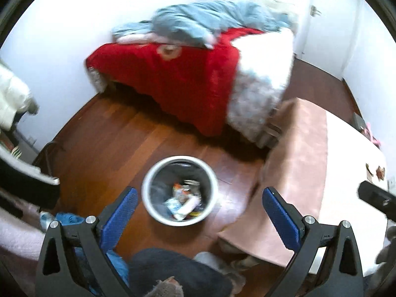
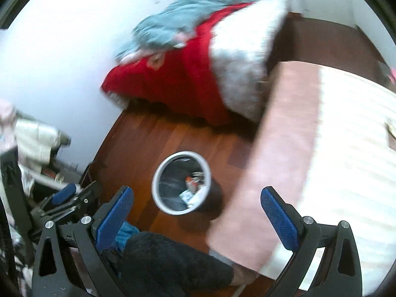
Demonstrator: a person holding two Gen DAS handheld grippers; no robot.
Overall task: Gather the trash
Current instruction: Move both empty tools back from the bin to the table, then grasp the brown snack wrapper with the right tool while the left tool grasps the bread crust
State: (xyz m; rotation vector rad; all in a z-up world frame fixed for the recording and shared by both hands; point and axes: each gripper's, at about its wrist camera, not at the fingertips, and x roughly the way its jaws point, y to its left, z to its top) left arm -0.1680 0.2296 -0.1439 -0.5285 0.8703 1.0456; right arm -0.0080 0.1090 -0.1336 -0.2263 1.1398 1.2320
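Note:
A round bin with a pale rim point(image 1: 146, 188) stands on the wooden floor, and wrappers and scraps of trash point(image 1: 184, 203) lie in its bottom. My left gripper point(image 1: 200, 190) hangs open above it, empty, with the bin showing between its blue pads. In the right wrist view the same bin point(image 2: 156, 180) sits lower centre with the trash point(image 2: 193, 190) inside. My right gripper point(image 2: 196, 190) is also open and empty, high over the bin. The left gripper's blue pad point(image 2: 65, 190) shows at the far left of that view.
A bed with a red blanket point(image 1: 173, 79) and a blue-grey duvet point(image 1: 198, 22) stands behind the bin. A table under a pink cloth point(image 1: 304, 160) rises to the right. A person's dark trouser leg point(image 2: 168, 267) is below the grippers. A white jacket point(image 1: 12, 96) hangs at left.

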